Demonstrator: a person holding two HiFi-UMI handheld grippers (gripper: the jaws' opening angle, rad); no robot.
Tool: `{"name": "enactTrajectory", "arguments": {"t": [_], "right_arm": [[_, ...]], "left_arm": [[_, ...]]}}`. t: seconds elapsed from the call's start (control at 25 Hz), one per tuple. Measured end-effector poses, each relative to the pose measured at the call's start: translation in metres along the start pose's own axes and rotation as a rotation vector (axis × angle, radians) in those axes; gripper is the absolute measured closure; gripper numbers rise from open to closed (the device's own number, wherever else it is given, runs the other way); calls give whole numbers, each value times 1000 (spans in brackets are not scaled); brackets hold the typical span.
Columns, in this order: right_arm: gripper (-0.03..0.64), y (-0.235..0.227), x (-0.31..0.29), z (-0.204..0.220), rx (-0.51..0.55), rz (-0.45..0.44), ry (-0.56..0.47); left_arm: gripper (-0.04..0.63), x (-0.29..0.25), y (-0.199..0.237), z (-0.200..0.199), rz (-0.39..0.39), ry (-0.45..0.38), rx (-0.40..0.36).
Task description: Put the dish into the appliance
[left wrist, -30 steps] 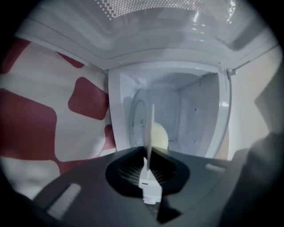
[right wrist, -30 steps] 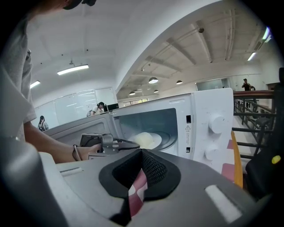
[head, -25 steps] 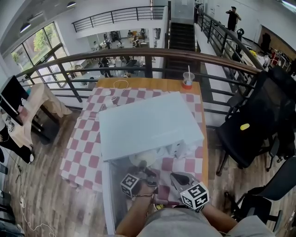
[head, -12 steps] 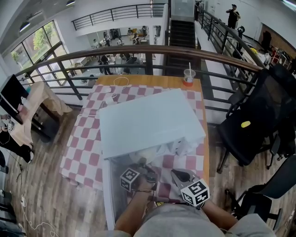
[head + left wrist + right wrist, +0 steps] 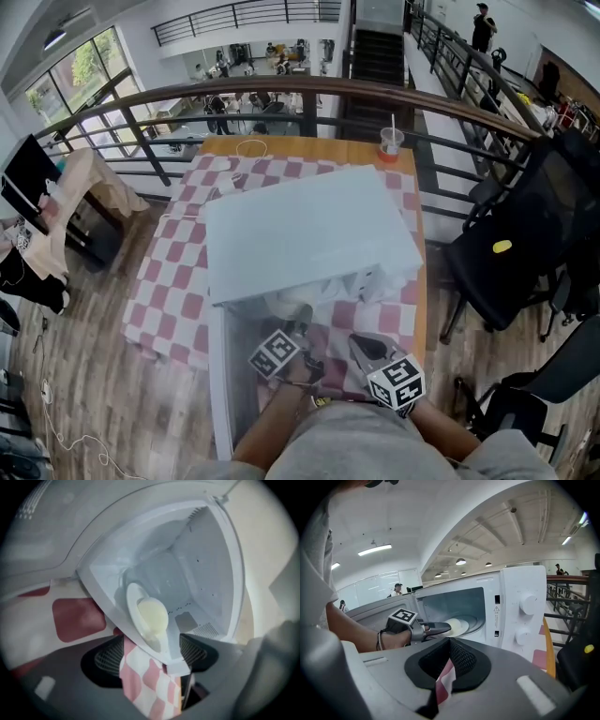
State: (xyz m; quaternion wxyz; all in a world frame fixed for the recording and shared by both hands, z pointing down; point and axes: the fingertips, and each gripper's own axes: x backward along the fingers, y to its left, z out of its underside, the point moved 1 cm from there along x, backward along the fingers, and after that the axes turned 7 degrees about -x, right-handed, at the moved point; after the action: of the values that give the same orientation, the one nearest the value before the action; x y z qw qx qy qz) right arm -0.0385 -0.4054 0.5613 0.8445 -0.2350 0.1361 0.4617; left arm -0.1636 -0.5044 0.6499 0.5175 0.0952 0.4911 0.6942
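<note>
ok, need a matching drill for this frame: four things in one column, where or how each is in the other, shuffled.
Things:
1. dish
2. cup with straw
3. yellow object
4. microwave door

Place or state:
A. lying on the black chair
B. swung open toward the person
C. inside the microwave
D. at the far edge of the table

Pairs: 1-C, 2-D, 3-A, 4-B
</note>
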Motion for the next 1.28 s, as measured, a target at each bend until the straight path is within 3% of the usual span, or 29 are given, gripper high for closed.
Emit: {"name": "enactTrajectory", "arguments": {"t": [0.16,0.28,0.36,1.04,1.28], "right_arm": [[618,-2,0,0,-4,7,-14],[617,-6,2,0,-12,12,-25],[617,-8,4,0,-18,16,-31],[617,-17,16,2,-34,53,-47],[618,-15,22,2,-17,48,-45]], "left_arm": [[158,18,11,-2,-218,-53,-411],[143,17,5,-3,-267,-68,-754],[143,12,3,-3,-277,-63,-864],[205,-14,7,-17,-349,54,-890],[286,-12,0,-19,-384,71,-897]]}}
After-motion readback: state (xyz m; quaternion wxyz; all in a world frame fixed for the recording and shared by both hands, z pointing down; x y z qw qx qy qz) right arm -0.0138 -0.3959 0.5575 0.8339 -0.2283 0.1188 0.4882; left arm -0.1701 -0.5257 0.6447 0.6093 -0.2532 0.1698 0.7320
